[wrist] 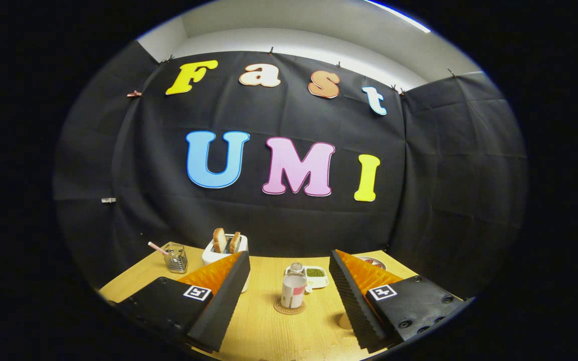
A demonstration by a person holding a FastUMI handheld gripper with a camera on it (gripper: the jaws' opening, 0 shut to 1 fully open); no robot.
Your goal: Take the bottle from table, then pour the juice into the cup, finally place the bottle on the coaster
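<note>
Your gripper (289, 260) hangs with its fingers spread wide, pinching nothing. The bottle (293, 291) stands upright on the coaster (289, 308) at twelve o'clock, between the fingers. A toaster (225, 249) sits at eleven o'clock on the wooden table (264, 331).

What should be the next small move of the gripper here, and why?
Probably draw the gripper straight back. Its fingers are open and touch nothing, and the bottle stands upright on the coaster ahead, between them, so the task looks done. A straight retreat should keep the fingers off the bottle.
</note>
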